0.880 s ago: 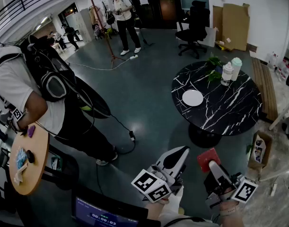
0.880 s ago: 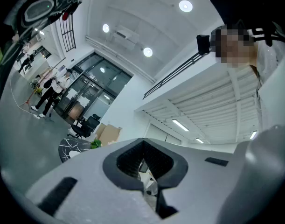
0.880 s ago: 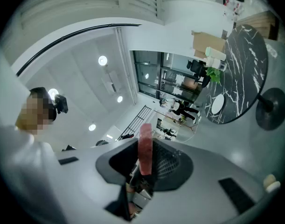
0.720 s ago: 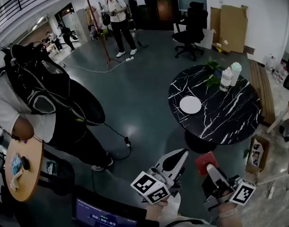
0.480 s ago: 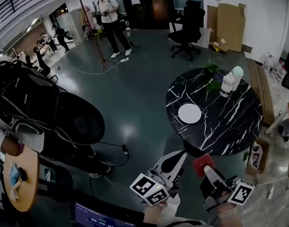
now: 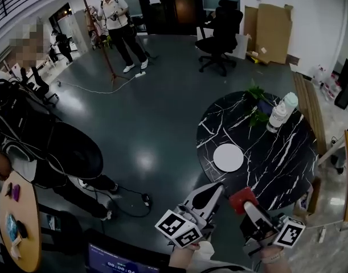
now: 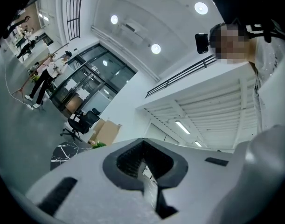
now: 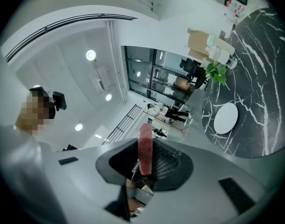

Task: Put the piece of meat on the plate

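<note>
Half done: right gripper (image 6: 248, 207) clamped the meat (image 6: 242, 198), left gripper (image 6: 211, 189) closed, empty; plate (image 6: 228, 157) on the surface (image 6: 279, 161) was bare.

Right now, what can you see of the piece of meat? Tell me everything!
The piece of meat is a flat red slab, pinkish and paler along its thin edge. The right gripper is shut on it. The jaws pinch its lower part, so it stands on edge and sticks out past their tips. It is held in the air near the edge of the black marble table. It touches nothing else and is not yet on the white plate.
</note>
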A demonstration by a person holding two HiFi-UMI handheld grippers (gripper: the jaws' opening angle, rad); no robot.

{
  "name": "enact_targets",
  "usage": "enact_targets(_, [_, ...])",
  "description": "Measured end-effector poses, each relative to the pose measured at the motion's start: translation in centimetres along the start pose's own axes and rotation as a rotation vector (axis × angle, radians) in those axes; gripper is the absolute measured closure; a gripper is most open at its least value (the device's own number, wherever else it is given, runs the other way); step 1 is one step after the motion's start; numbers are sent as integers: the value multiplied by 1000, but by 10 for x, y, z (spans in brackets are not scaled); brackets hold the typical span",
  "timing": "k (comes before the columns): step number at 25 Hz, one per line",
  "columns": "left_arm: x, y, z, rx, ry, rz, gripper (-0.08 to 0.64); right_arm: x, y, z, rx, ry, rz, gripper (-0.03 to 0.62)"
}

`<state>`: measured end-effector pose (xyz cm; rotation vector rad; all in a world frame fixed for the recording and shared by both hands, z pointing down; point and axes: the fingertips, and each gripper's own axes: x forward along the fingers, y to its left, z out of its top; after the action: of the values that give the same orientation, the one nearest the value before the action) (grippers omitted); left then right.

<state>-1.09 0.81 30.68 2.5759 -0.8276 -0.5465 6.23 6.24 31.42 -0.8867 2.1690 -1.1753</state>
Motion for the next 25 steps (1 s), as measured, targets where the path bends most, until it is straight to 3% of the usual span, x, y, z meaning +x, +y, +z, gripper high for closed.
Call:
enact_targets(9, [49, 53, -18, -28, 53, -1, 554, 28, -49, 34, 25, -28, -45, 505])
enact_targets(14, [63, 89, -37, -35, 81, 49, 554, 44, -95, 47, 63, -13, -84, 505])
enact_targets(19, [78, 121, -54, 6, 98, 103, 554, 69, -136, 50, 138, 72, -74, 505])
enact_targets(25, [94, 186, -82, 33, 153, 199, 554, 92, -194, 59, 134, 147, -148, 505])
